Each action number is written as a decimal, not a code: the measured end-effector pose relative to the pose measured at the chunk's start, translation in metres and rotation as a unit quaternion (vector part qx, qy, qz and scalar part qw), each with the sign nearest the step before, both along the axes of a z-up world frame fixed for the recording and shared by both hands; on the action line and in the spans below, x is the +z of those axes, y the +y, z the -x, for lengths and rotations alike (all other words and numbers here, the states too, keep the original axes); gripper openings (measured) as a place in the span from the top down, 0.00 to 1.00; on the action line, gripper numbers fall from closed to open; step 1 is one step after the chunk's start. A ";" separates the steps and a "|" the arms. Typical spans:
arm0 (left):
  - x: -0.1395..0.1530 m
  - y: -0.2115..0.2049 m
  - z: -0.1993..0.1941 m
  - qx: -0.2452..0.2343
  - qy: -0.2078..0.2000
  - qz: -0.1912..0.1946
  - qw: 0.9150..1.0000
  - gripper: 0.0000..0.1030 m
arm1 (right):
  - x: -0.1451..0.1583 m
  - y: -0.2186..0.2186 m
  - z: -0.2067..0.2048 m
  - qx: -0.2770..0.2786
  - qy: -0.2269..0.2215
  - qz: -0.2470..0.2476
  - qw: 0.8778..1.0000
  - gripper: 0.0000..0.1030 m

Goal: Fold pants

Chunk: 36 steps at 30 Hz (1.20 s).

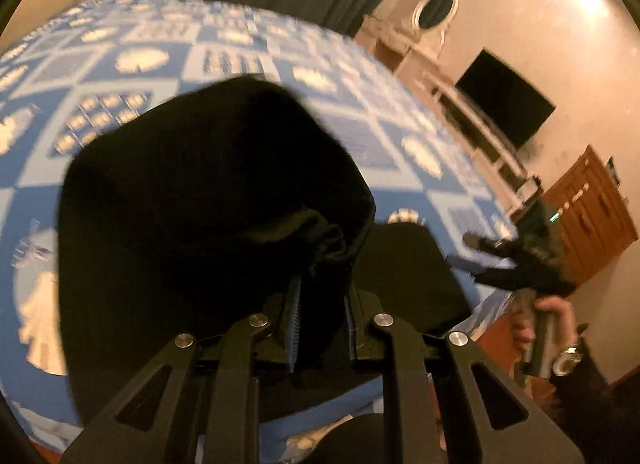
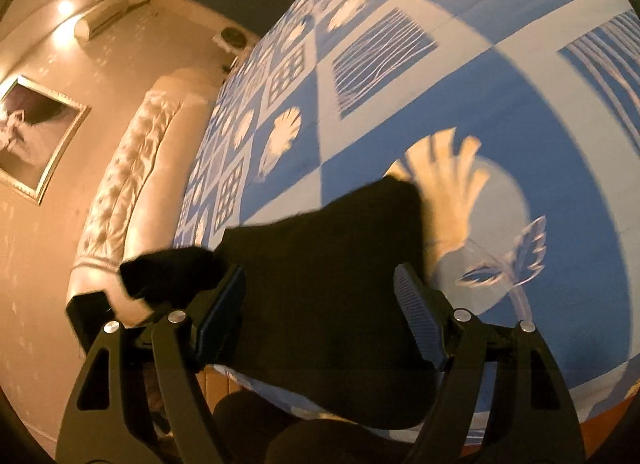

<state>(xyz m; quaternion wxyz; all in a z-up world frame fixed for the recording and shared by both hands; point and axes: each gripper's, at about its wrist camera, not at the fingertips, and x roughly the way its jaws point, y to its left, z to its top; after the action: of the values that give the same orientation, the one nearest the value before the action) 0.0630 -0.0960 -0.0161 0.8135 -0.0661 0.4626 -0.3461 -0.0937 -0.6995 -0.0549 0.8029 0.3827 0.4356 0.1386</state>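
The black fabric pants (image 1: 208, 192) lie bunched near the front edge of a bed covered in a blue and white patchwork bedspread (image 1: 224, 44) printed with shells and striped squares. In the left wrist view the left gripper (image 1: 318, 328) has its fingers (image 1: 294, 324) closed on a gathered fold of the pants, the cloth rising between the blue ribbed pads and mounding up ahead of them. In the right wrist view the right gripper (image 2: 320, 320) hangs over the flat part of the pants (image 2: 328, 276) with its fingers (image 2: 416, 316) spread wide apart and nothing pinched between them; whether they touch the cloth cannot be told. The left view also shows that right gripper (image 1: 504, 260) just beside the bed's right corner, blurred, with the person's hand (image 1: 540, 324) on its handle. Beyond the pants the bedspread (image 2: 500, 76) runs broad and bare toward the far side. A cream tufted headboard (image 2: 132, 168) borders the bed on one side, under a framed picture (image 2: 32, 136) on a beige wall; a dark flat television (image 1: 506, 98) and a brown wooden cabinet (image 1: 592, 216) stand beyond the other.
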 end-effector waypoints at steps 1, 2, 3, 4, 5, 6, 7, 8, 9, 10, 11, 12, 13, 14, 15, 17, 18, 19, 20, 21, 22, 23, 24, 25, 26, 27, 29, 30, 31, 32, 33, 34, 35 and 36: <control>-0.009 -0.006 -0.001 -0.002 0.009 -0.007 1.000 0.83 | 0.001 0.004 -0.001 0.006 -0.001 -0.001 1.000 0.25; -0.017 -0.010 -0.001 -0.002 0.017 -0.013 1.000 0.83 | 0.003 0.008 -0.001 0.009 -0.004 0.001 1.000 0.26; -0.026 -0.014 -0.002 -0.002 0.027 -0.017 0.999 0.83 | 0.007 0.013 0.000 0.007 -0.011 0.008 1.000 0.26; -0.030 -0.017 -0.001 -0.003 0.031 -0.020 0.999 0.83 | 0.010 0.015 0.000 0.009 -0.016 0.010 1.000 0.26; -0.036 -0.019 -0.001 -0.004 0.033 -0.026 0.999 0.82 | 0.014 0.020 0.001 0.013 -0.026 0.015 0.999 0.26; -0.038 -0.023 0.002 -0.006 0.030 -0.030 0.999 0.80 | 0.018 0.024 0.001 0.017 -0.034 0.018 0.999 0.26; -0.038 -0.026 0.005 -0.010 0.024 -0.031 0.999 0.75 | 0.020 0.029 0.000 0.023 -0.038 0.019 0.999 0.25; -0.036 -0.028 0.008 -0.017 0.019 -0.029 0.999 0.71 | 0.021 0.036 -0.001 0.035 -0.039 0.012 0.999 0.25; -0.034 -0.030 0.011 -0.022 0.014 -0.026 0.999 0.61 | 0.019 0.042 -0.003 0.046 -0.036 0.002 0.998 0.25; -0.029 -0.031 0.015 -0.029 0.006 -0.019 0.999 0.53 | 0.017 0.047 -0.004 0.055 -0.031 -0.005 0.998 0.25; -0.023 -0.034 0.019 -0.038 -0.003 -0.010 0.999 0.48 | 0.012 0.055 -0.006 0.067 -0.023 -0.014 0.997 0.24; -0.018 -0.036 0.024 -0.045 -0.009 -0.004 0.999 0.35 | 0.008 0.061 -0.007 0.073 -0.018 -0.016 0.997 0.22; -0.010 -0.038 0.029 -0.050 -0.018 0.002 0.999 0.28 | 0.004 0.070 -0.009 0.081 -0.014 -0.014 0.996 0.21; 0.001 -0.035 0.038 -0.058 -0.029 0.016 0.998 0.28 | 0.002 0.075 -0.011 0.089 -0.010 -0.012 0.996 0.21; 0.010 -0.033 0.043 -0.062 -0.037 0.026 0.997 0.28 | 0.001 0.081 -0.014 0.097 -0.004 -0.010 0.995 0.21; 0.031 -0.019 0.047 -0.050 -0.060 0.037 0.996 0.27 | -0.001 0.090 -0.019 0.102 -0.004 -0.013 0.995 0.21; 0.039 -0.009 0.046 -0.035 -0.073 0.037 0.996 0.25 | 0.000 0.091 -0.022 0.102 -0.007 -0.020 0.995 0.21; 0.045 0.002 0.043 -0.019 -0.083 0.038 0.996 0.22 | 0.000 0.094 -0.027 0.101 -0.011 -0.033 0.994 0.20; 0.051 0.016 0.038 0.002 -0.090 0.041 0.995 0.21 | -0.001 0.096 -0.031 0.102 -0.012 -0.040 0.994 0.20; 0.053 0.030 0.032 0.022 -0.096 0.040 0.994 0.20 | -0.002 0.100 -0.036 0.107 -0.014 -0.045 0.993 0.19; 0.053 0.046 0.024 0.052 -0.100 0.034 0.993 0.19 | -0.003 0.106 -0.045 0.113 -0.013 -0.044 0.992 0.19; 0.049 0.065 0.013 0.088 -0.093 0.028 0.991 0.19 | -0.004 0.111 -0.050 0.117 -0.012 -0.036 0.992 0.18; 0.043 0.083 0.002 0.119 -0.078 0.033 0.989 0.19 | -0.005 0.115 -0.055 0.121 -0.010 -0.030 0.992 0.17; 0.036 0.099 -0.006 0.145 -0.061 0.043 0.987 0.18 | -0.010 0.122 -0.063 0.130 -0.003 -0.024 0.991 0.16; 0.029 0.112 -0.013 0.167 -0.046 0.051 0.984 0.18 | -0.014 0.127 -0.068 0.137 0.005 -0.025 0.990 0.16; 0.015 0.132 -0.022 0.207 -0.018 0.062 0.976 0.18 | -0.021 0.135 -0.073 0.143 0.014 -0.034 0.989 0.16; -0.008 0.155 -0.032 0.252 0.027 0.075 0.964 0.18 | -0.029 0.146 -0.078 0.159 0.020 -0.059 0.985 0.16; -0.017 0.163 -0.035 0.266 0.045 0.077 0.960 0.18 | -0.030 0.151 -0.079 0.166 0.021 -0.063 0.984 0.16; -0.026 0.170 -0.038 0.280 0.065 0.076 0.955 0.18 | -0.031 0.160 -0.081 0.176 0.021 -0.061 0.982 0.17; -0.036 0.176 -0.041 0.294 0.086 0.074 0.949 0.18 | -0.031 0.165 -0.082 0.182 0.023 -0.053 0.982 0.28; -0.041 0.180 -0.043 0.300 0.098 0.071 0.946 0.18 | -0.032 0.170 -0.085 0.187 0.027 -0.046 0.981 0.49; -0.046 0.183 -0.044 0.304 0.108 0.068 0.944 0.18 | -0.035 0.176 -0.087 0.196 0.039 -0.036 0.979 0.61; -0.048 0.184 -0.043 0.306 0.114 0.070 0.943 0.18 | -0.037 0.180 -0.089 0.202 0.050 -0.030 0.978 0.83; -0.050 0.185 -0.044 0.306 0.122 0.077 0.941 0.18 | -0.039 0.181 -0.089 0.206 0.053 -0.023 0.977 0.85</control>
<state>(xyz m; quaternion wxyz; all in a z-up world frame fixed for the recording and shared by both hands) 0.1068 0.0893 -0.0664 0.8102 -0.3085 0.4874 -0.1043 -0.0047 -0.5183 -0.0935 0.7236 0.3104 0.5439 0.2903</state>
